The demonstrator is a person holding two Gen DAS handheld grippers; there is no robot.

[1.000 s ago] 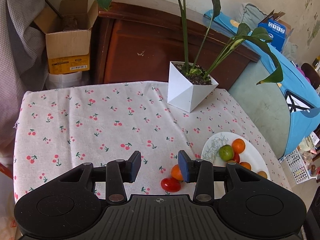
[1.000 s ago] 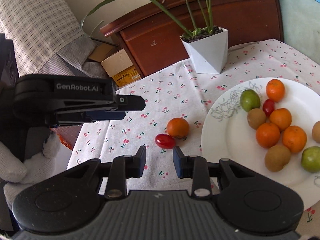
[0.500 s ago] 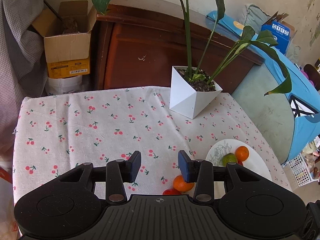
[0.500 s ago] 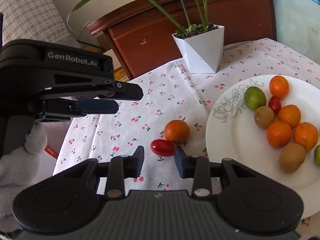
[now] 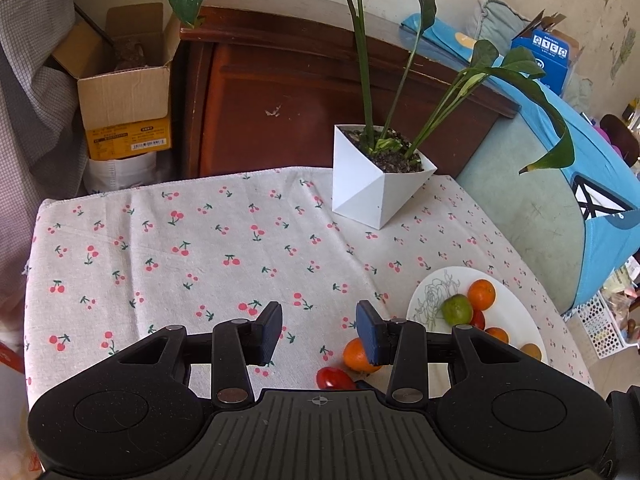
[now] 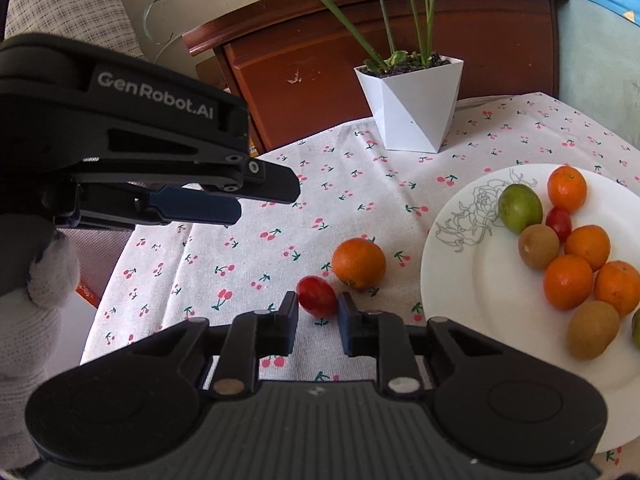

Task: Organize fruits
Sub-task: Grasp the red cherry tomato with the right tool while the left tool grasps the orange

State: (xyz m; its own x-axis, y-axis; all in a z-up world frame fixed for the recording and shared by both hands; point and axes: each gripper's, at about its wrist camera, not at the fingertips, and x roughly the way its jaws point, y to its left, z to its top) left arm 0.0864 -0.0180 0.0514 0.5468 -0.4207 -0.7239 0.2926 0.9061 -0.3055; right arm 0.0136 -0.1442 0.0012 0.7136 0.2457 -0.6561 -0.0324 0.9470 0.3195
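Observation:
A red cherry tomato point(image 6: 316, 296) lies on the cherry-print cloth, and my right gripper point(image 6: 318, 312) is shut on it, one fingertip pressing each side. Just behind it sits a loose orange point(image 6: 359, 263). To the right, a white plate point(image 6: 452, 280) holds several oranges, kiwis, green fruits and another small tomato. My left gripper point(image 5: 319, 330) hovers open above the cloth with nothing between its fingers. In the left wrist view the tomato point(image 5: 334, 378) and the orange point(image 5: 356, 356) peek out beside its right finger, with the plate point(image 5: 520, 312) further right.
A white angular pot point(image 5: 380, 188) with a tall leafy plant stands at the table's back edge. Behind it is a dark wooden cabinet point(image 5: 280, 100), with a cardboard box point(image 5: 124, 108) to its left. The left gripper's body point(image 6: 160, 152) fills the right wrist view's left side.
My right gripper came forward over the cherry tomato and its jaws closed in on it. The left gripper kept its opening and its view tipped up slightly.

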